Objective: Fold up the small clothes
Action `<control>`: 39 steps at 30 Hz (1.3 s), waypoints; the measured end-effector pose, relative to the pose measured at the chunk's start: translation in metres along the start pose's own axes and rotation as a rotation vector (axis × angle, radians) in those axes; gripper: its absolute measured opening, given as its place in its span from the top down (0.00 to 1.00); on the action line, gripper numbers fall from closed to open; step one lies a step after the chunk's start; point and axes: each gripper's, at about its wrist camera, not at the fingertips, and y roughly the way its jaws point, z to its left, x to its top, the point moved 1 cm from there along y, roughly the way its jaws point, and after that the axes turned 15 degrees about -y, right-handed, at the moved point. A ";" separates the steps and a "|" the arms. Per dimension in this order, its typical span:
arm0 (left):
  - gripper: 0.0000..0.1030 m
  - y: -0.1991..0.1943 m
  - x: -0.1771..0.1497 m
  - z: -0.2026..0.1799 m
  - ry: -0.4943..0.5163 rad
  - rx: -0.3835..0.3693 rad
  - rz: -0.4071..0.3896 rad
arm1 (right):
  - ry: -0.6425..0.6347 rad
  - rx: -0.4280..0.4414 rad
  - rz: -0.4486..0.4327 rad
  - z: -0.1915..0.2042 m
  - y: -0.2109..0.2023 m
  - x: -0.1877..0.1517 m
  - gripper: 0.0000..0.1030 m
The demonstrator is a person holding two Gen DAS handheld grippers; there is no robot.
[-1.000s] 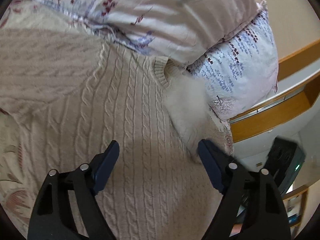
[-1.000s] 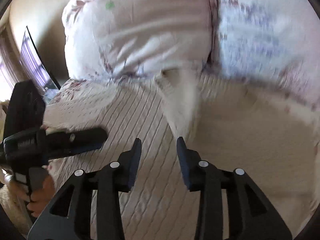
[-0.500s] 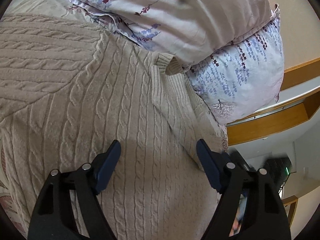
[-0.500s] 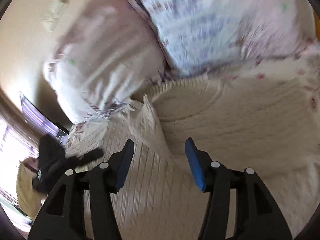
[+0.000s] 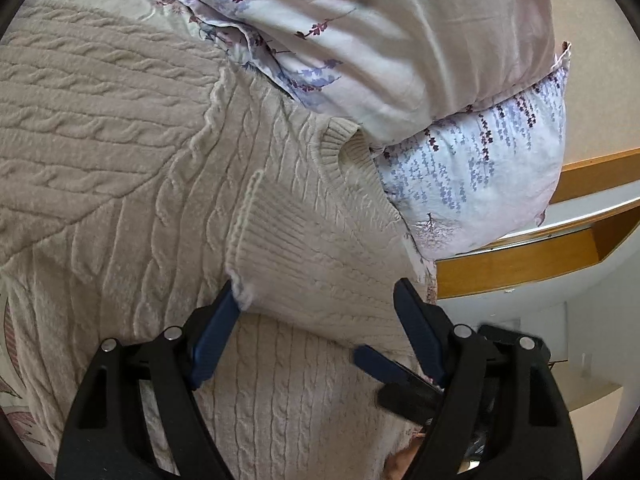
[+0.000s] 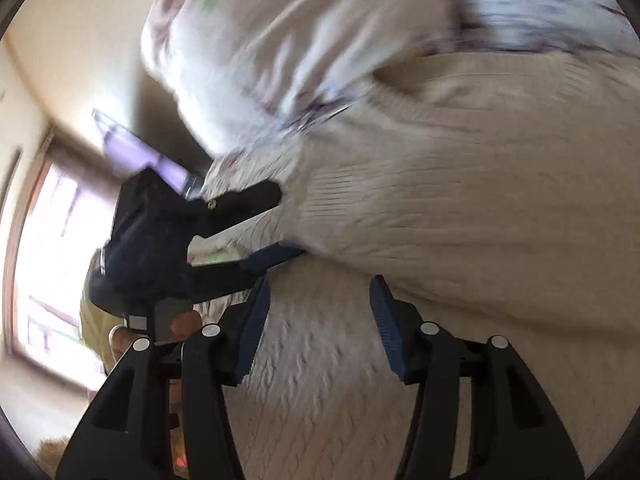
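A cream cable-knit sweater (image 5: pixel 132 184) lies spread on the bed, its neckline at the far side against two floral pillows (image 5: pixel 400 40). Half a second ago the right sleeve ran flat along the sweater's right edge; now a ribbed sleeve cuff (image 5: pixel 288 236) has come over onto the body, forming a folded flap that sits in front of the left claw (image 5: pixel 316 320). That claw is spread wide, as it was in both earlier pictures, and its left fingertip (image 5: pixel 224 308) touches the near corner of the flap. It pinches nothing.

In the left wrist view, a blue-tipped finger of the right claw (image 5: pixel 380 364) now reaches in low on the right, over the near edge of the flap, where earlier only sweater showed.

The right wrist view is blurred by motion. The right claw (image 6: pixel 318 312) is spread, wider than a second ago, and empty, hovering above the knit. The left claw (image 6: pixel 276 256) shows on the left of this view, closer than before, one blue fingertip at the edge of the folded sleeve. A bright window (image 6: pixel 60 260) fills the far left, and the wooden bed frame (image 5: pixel 520 256) is on the right of the left wrist view.
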 end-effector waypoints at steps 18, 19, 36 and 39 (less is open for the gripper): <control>0.92 0.026 0.021 -0.017 0.124 0.167 -0.054 | 0.743 -0.355 -0.581 -0.160 -0.163 -0.103 0.92; 0.92 0.027 0.020 -0.023 0.149 0.155 -0.062 | 0.745 -0.364 -0.613 -0.159 -0.168 -0.103 0.92; 0.61 0.015 0.000 -0.030 0.375 0.393 -0.155 | 0.604 -0.822 -0.527 -0.103 -0.182 -0.108 0.39; 0.53 -0.020 -0.004 -0.020 0.368 0.360 -0.175 | 0.483 -0.834 -0.515 -0.079 -0.179 -0.098 0.36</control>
